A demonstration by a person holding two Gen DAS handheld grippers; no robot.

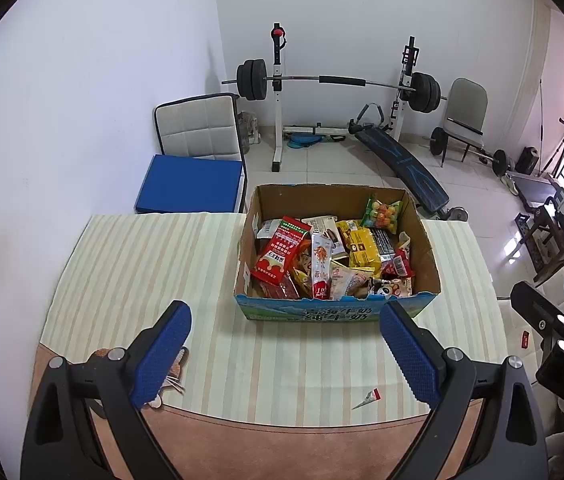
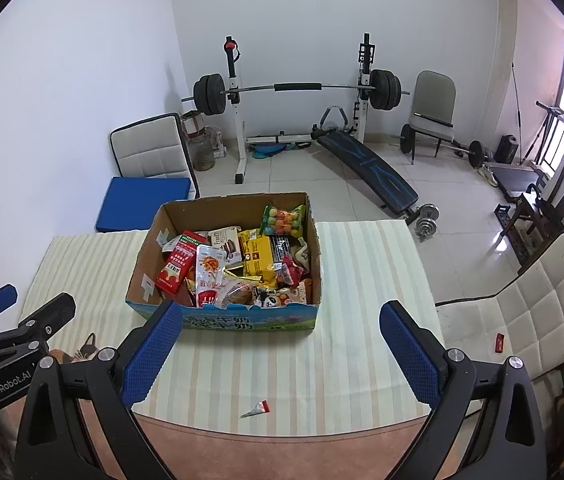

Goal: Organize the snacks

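Note:
A cardboard box (image 1: 427, 264) (image 2: 142, 268) with a blue printed front stands on the striped tablecloth, full of several snack packets. Among them are a red packet (image 1: 280, 256) (image 2: 176, 266), a yellow packet (image 1: 363, 250) (image 2: 260, 258) and a bag of coloured balls (image 1: 381, 212) (image 2: 283, 218). My left gripper (image 1: 285, 320) hangs open above the cloth short of the box, nothing between its blue pads. My right gripper (image 2: 282, 320) is open too, near the box's front, empty. The right gripper (image 1: 561, 320) also shows at the right edge of the left wrist view, and the left gripper (image 2: 6, 320) at the left edge of the right wrist view.
A small torn wrapper scrap (image 1: 367, 394) (image 2: 256, 408) lies near the cloth's front edge. A patterned object (image 1: 174, 372) peeks out at the front left. A white padded chair (image 2: 521, 320) stands right of the table, a blue-cushioned one (image 1: 194, 188) behind it. Gym equipment (image 1: 337, 92) fills the far floor.

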